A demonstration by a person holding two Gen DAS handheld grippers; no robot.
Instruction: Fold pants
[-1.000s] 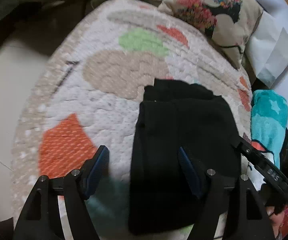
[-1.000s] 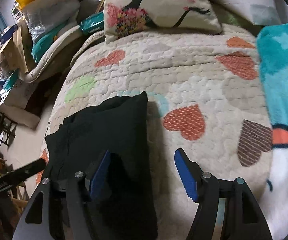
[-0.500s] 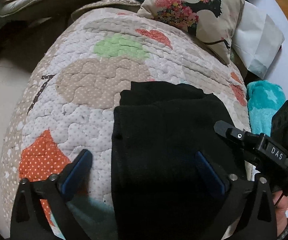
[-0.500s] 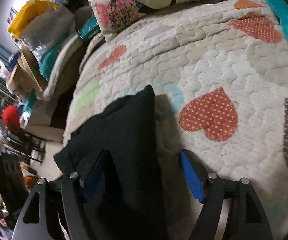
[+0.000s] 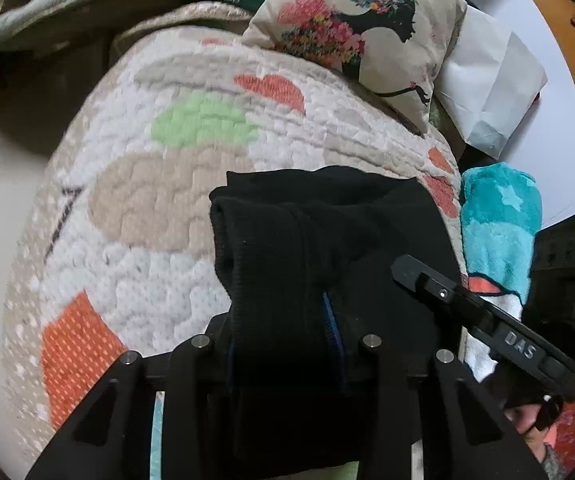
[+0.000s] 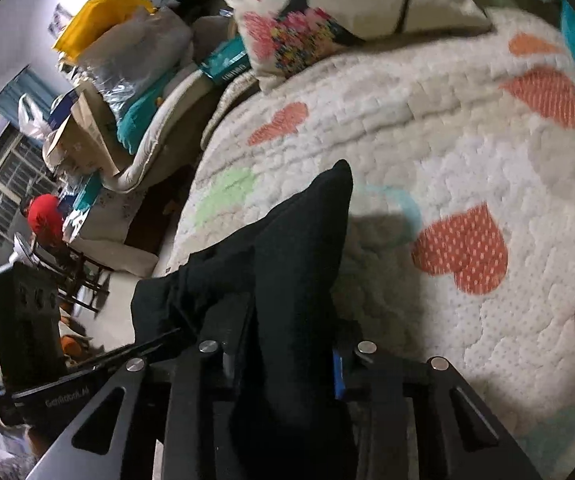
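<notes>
A: What shows from the left wrist?
B: The left gripper [image 5: 283, 344] is pinched onto the near edge of the black pants [image 5: 327, 248], folded on the quilt [image 5: 159, 208]. Their long axis runs away from the camera toward the pillow [image 5: 367, 36].

A: And from the right wrist?
B: The right gripper [image 6: 283, 356] is clamped on the pants [image 6: 295, 256] too, fabric bunched between its fingers; the far corner points up toward the pillow [image 6: 327, 12]. The left gripper's body [image 6: 27, 320] sits just beside.
</notes>
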